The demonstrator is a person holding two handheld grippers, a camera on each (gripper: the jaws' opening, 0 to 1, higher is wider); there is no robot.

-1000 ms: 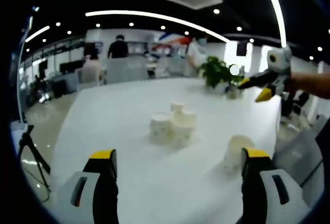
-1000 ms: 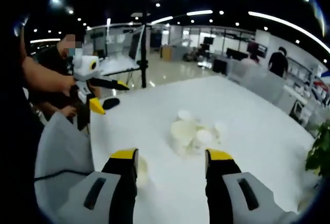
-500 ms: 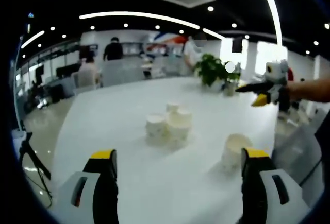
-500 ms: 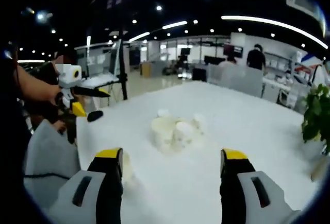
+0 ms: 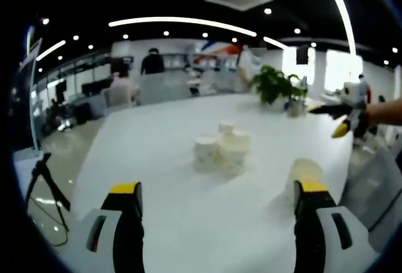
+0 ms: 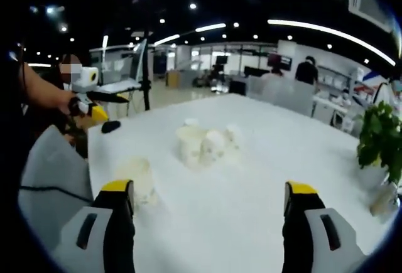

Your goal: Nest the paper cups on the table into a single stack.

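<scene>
A cluster of white paper cups [image 5: 223, 150] stands mid-table, some nested, one smaller behind. A lone cup [image 5: 304, 176] sits just beyond my left gripper's right jaw. My left gripper [image 5: 217, 191] is open over the white table [image 5: 151, 141], short of the cluster, nothing between its jaws. My right gripper [image 5: 326, 120] hangs in a hand at the far right, jaws apart. In the right gripper view the cluster [image 6: 201, 144] lies ahead and the lone cup [image 6: 135, 179] stands by the left jaw. My right gripper [image 6: 210, 191] is wide open. My left gripper [image 6: 110, 105] shows at the left.
A potted plant [image 5: 273, 88] and a small vase [image 6: 380, 201] stand near the table's far edge. A small black object [image 6: 111, 126] lies on the table near the person's hand. A tripod [image 5: 44, 179] stands on the floor. People and desks are far behind.
My right gripper's jaws have spread wider apart. Both views have shifted with the hands. The cups stand where they were.
</scene>
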